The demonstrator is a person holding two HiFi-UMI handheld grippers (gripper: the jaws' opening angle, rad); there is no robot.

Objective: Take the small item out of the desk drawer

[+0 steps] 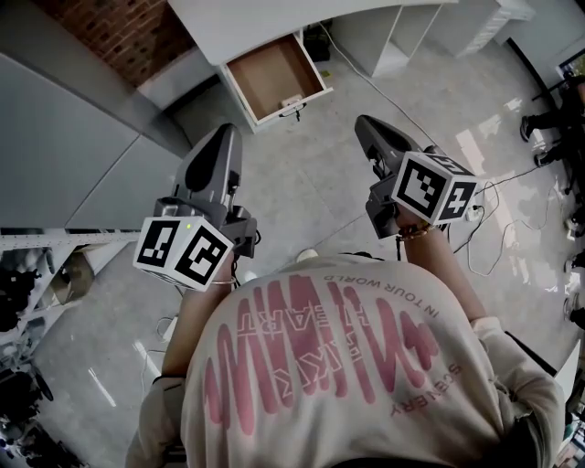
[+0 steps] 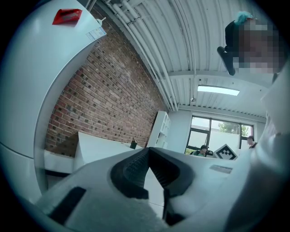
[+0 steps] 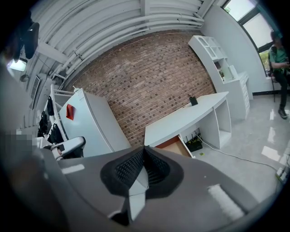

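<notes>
- The left hand-held gripper [image 2: 148,150], grey with a marker cube at its rear, has its ribbed black jaws closed tip to tip, with nothing between them.
- The right hand-held gripper [image 3: 144,149] is closed as well and holds nothing.
- Both are held out in front of the person's cream T-shirt with pink print [image 1: 347,366], above the glossy grey floor [image 1: 311,183].
- Ahead of them, well apart, the open wooden-bottomed drawer [image 1: 265,78] sticks out from under the white curved desk [image 1: 238,27].
- The small pale item [image 1: 292,100] lies inside the drawer, against its front wall; its shape is too small to make out.
- A red brick wall [image 3: 154,81] stands behind the desk, and cables [image 1: 494,210] trail across the floor to the right.
</notes>
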